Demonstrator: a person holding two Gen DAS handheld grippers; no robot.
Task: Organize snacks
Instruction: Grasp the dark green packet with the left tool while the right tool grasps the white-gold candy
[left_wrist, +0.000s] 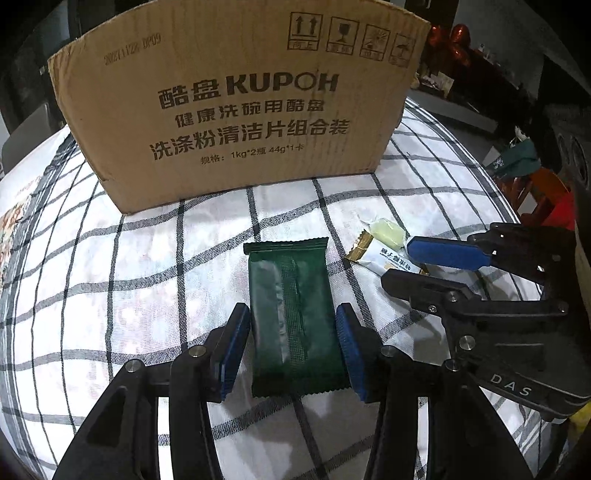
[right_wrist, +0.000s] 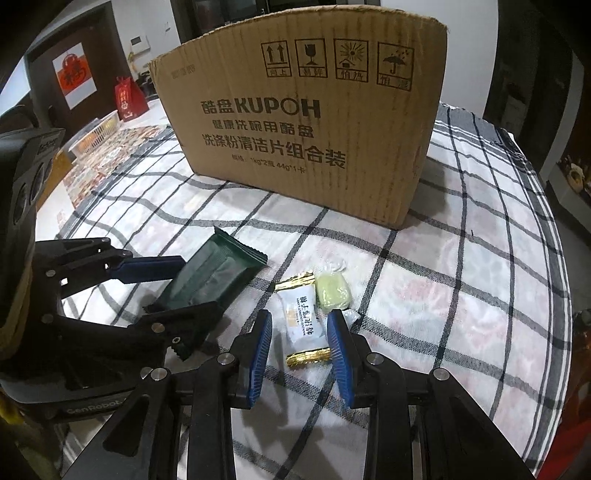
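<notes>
A dark green snack packet (left_wrist: 291, 317) lies flat on the checked cloth (left_wrist: 147, 280), lengthwise in front of the cardboard box (left_wrist: 240, 103), which stands upright on the same cloth. The left gripper (left_wrist: 293, 343) straddles the packet's near half: one blue pad (left_wrist: 236, 347) sits just off each long edge, a sliver of cloth showing on the left side, so the jaws stand apart around the packet without pressing it. They are easing wider at this moment.

To the right of the green packet, and also in front of the box, lies a small white candy with gold ends (right_wrist: 301, 321). The right gripper (right_wrist: 301, 349) brackets its near end, pads apart on either side; the right pad looks to be touching the gold twist, though a firm grip cannot be told. Just beyond the candy, nearer the box, sits a pale yellow sweet in clear wrap (right_wrist: 332, 293), touching or almost touching the candy's far end.

The green packet and the white candy lie near each other but apart.
</notes>
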